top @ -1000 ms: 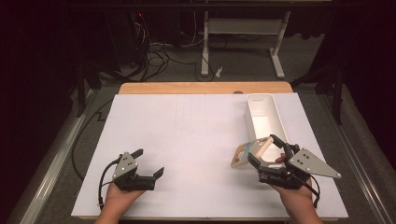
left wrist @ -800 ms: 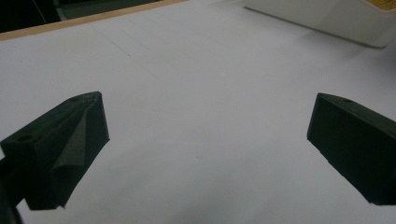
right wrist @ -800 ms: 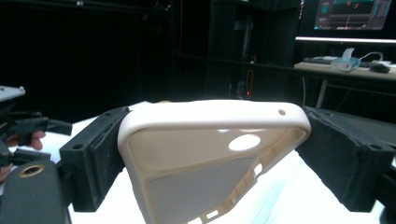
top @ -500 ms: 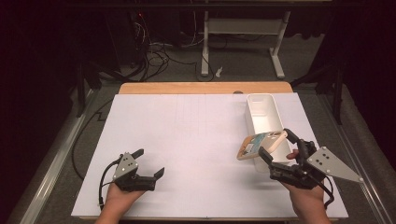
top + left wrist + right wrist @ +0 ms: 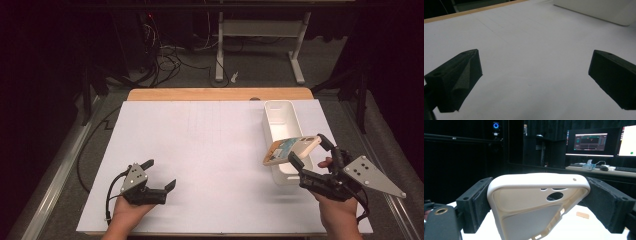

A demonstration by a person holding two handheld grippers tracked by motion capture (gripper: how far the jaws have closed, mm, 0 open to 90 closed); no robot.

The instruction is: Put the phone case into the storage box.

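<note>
Case clamped across its width in right gripper, lifted clear of sheet, above near end of tray; pickup judged done, placing left; left gripper open, empty, low over sheet well left of tray.

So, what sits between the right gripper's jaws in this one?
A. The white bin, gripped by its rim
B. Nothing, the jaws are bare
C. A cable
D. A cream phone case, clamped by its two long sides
D. The right gripper view shows the phone case pressed between both pads, camera cutouts visible; in the high view the right gripper holds it raised over the near end of the white bin.
</note>
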